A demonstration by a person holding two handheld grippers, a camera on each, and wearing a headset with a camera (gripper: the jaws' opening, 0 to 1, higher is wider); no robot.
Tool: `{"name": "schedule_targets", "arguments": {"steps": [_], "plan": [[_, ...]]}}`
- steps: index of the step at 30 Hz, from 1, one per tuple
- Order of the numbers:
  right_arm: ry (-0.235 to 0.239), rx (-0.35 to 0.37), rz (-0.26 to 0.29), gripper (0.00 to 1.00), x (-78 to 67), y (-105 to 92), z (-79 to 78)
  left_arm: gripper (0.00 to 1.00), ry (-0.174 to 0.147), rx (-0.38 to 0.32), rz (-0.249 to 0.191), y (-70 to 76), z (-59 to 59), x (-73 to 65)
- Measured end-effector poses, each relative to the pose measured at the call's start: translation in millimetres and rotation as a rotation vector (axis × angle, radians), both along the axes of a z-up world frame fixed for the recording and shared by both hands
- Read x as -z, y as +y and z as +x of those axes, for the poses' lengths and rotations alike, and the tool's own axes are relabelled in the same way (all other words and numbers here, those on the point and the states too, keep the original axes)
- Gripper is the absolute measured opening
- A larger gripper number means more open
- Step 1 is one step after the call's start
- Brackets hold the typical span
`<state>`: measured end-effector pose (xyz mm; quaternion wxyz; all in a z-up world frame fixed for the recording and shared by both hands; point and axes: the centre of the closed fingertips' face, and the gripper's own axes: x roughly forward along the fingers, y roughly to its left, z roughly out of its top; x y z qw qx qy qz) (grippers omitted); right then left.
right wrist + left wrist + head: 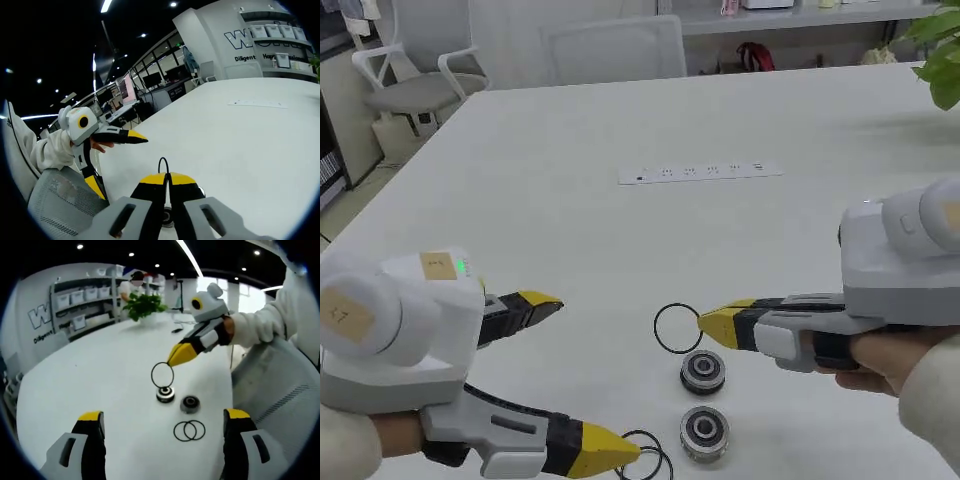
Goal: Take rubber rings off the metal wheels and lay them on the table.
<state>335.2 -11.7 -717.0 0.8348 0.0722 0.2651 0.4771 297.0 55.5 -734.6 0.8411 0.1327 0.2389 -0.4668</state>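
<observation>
- Nearest, the left gripper [575, 375] has its jaws spread wide with nothing between them. It sits left of the far wheel [703, 371], well apart from it.
- Its own view looks out between its yellow fingertips [90, 417] toward that wheel.
- The right gripper [713, 322] reaches in from the right of the far wheel, jaws pressed together on a ring [656, 327], pinched at its edge.
- That ring stands upright, just behind and left of the far wheel in the head view. In the left gripper view it hangs right above the wheel, and I cannot tell whether the two touch.
- The near wheel [704, 432] stands just in front of the far wheel, apart from it, both on the table [620, 230].
- Two rings [645, 455] lie flat and overlapping on the table, in front and to the left of the far wheel. They are just beside the near wheel and close to the left gripper's lower tip.
- A power strip [700, 172] lies flat well behind the far wheel.
- A plant [940, 60] shows far behind and to the right of the far wheel.
- A chair [420, 80] stands far behind and to the left, past the table's edge.
</observation>
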Motion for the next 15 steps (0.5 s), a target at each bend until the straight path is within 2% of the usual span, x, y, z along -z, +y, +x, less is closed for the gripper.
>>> {"name": "schedule_targets", "arguments": {"steps": [6, 15], "plan": [[0.008, -0.038, -0.010, 0.00, 3.2, 8.2, -8.7, 1.00, 0.027, 0.037, -0.029, -1.3, -12.3, 2.0], [0.021, -0.090, -0.031, 0.00, 10.2, 17.8, -21.3, 1.00, 0.053, 0.049, -0.032, 1.8, -19.7, 8.3]]}}
